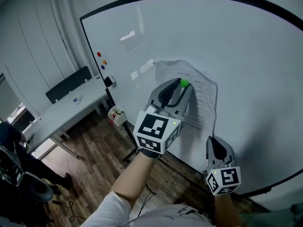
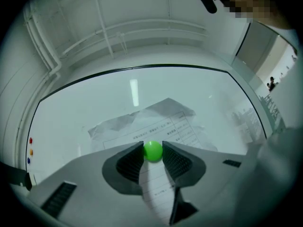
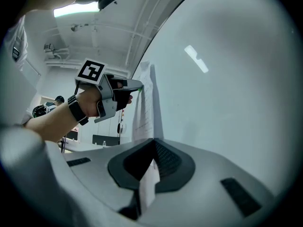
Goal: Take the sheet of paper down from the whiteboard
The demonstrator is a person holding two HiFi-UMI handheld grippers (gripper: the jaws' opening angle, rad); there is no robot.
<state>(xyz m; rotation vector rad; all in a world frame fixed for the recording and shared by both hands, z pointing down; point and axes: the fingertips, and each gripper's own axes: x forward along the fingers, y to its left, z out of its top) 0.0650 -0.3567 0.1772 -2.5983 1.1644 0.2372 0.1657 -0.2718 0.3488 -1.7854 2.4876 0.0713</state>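
Note:
A creased printed sheet of paper (image 1: 199, 103) hangs on the whiteboard (image 1: 246, 56). A round green magnet (image 1: 183, 83) sits on its upper part. My left gripper (image 1: 182, 85) is shut on that magnet; in the left gripper view the green magnet (image 2: 153, 151) is pinched between both pads, with the paper (image 2: 163, 122) behind it. My right gripper (image 1: 211, 140) is lower right, at the sheet's bottom edge. In the right gripper view its jaws (image 3: 150, 162) are shut on the edge of the paper (image 3: 144, 108), which rises up the board toward the left gripper (image 3: 135, 85).
Small red, orange and blue magnets (image 1: 101, 60) and a black eraser (image 1: 109, 81) sit at the board's left edge. A grey table (image 1: 66, 112) and a dark chair back (image 1: 68, 83) stand to the left on the wood floor. A person (image 1: 14, 150) is at far left.

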